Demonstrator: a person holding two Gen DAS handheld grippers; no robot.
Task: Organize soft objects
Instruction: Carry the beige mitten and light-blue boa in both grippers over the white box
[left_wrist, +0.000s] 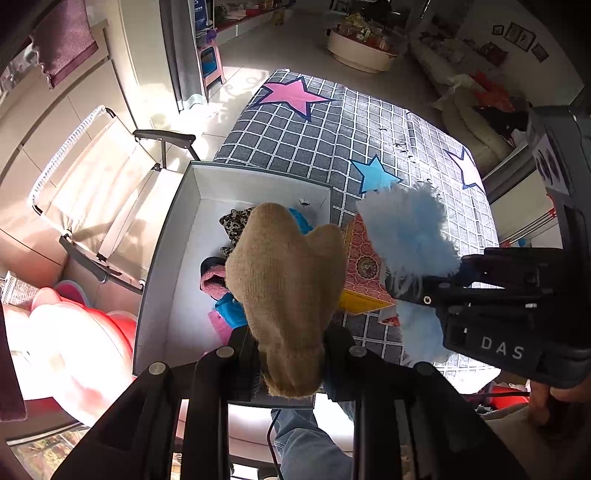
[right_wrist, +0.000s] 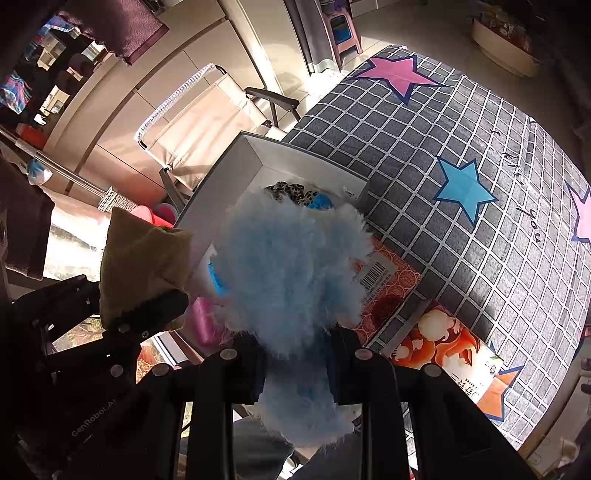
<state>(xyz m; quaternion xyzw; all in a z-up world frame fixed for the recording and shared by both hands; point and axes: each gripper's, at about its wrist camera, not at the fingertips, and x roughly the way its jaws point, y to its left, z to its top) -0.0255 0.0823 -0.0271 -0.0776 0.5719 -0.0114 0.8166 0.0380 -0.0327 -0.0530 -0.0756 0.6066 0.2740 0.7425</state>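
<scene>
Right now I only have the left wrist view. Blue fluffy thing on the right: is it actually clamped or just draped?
Observer: Clamped. The right gripper is shut on the blue fluffy item; fluff bulges out above and below the fingers.
Operator: What's under it? I see part of an orange box.
Observer: The orange patterned box has a barcode label on its top face, hidden from you.
Operator: Anything beside that box?
Observer: Yes, a flat packet with an orange cartoon print lies on the checked cloth, next to the box.
</scene>
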